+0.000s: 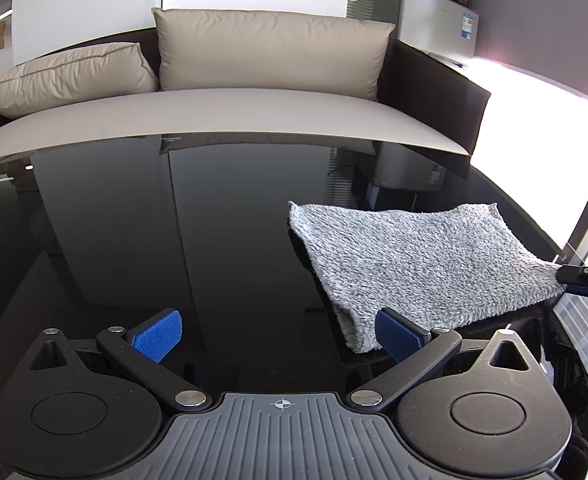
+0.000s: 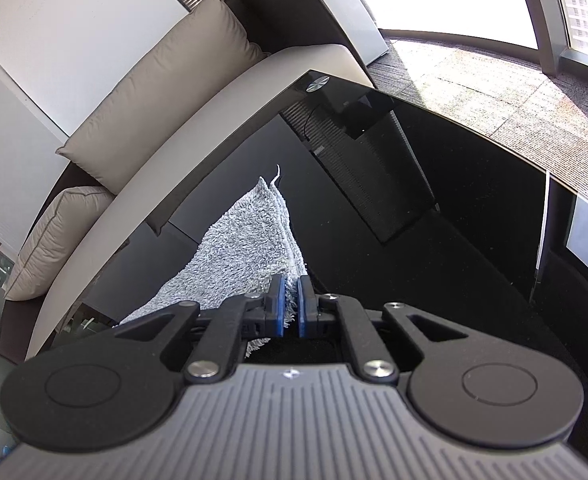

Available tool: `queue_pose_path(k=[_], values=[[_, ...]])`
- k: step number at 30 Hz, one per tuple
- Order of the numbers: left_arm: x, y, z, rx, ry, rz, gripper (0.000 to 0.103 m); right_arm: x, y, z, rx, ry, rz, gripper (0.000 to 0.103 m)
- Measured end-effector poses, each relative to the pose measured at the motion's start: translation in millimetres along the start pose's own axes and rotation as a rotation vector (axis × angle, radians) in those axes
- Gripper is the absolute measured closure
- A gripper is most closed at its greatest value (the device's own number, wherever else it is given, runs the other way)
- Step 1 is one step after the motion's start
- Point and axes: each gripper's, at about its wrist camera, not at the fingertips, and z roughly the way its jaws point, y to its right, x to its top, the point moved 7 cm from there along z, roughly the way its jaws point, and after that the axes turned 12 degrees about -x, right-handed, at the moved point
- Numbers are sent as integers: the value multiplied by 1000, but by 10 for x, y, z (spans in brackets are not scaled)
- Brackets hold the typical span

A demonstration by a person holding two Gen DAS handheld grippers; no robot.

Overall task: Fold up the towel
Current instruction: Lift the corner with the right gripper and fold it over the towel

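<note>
A fluffy grey towel [image 1: 417, 264] lies folded double on the glossy black table [image 1: 154, 240], to the right in the left wrist view. My left gripper [image 1: 278, 334] is open and empty, its right blue pad just beside the towel's near left corner. My right gripper [image 2: 290, 304] is shut on the towel [image 2: 246, 256] at its near right corner, pinching two layers; it shows at the right edge of the left wrist view [image 1: 573, 276], lifting that corner a little.
A sofa with a beige seat [image 1: 214, 116] and beige cushions [image 1: 270, 52] stands behind the table's far edge. A small fridge with a microwave [image 1: 437, 12] stands at the back right. Carpet and bright windows [image 2: 473, 12] lie to the right.
</note>
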Motion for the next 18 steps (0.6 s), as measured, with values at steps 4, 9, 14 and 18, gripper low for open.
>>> queue_pose_path(k=[4,9,14,18], values=[[2,-5,-1,2,-1,0,1,54,41,-23,-12,12,8,97],[5,-12,-2,4,-2,-1,1,61,13,-68,-33,20,-11,97],[18,-34,-3,8,-1,-6,1,44,-56,-99,-56,29,-34,97],[27,-54,-5,11,-1,-11,1,50,-114,-120,-47,43,-42,97]])
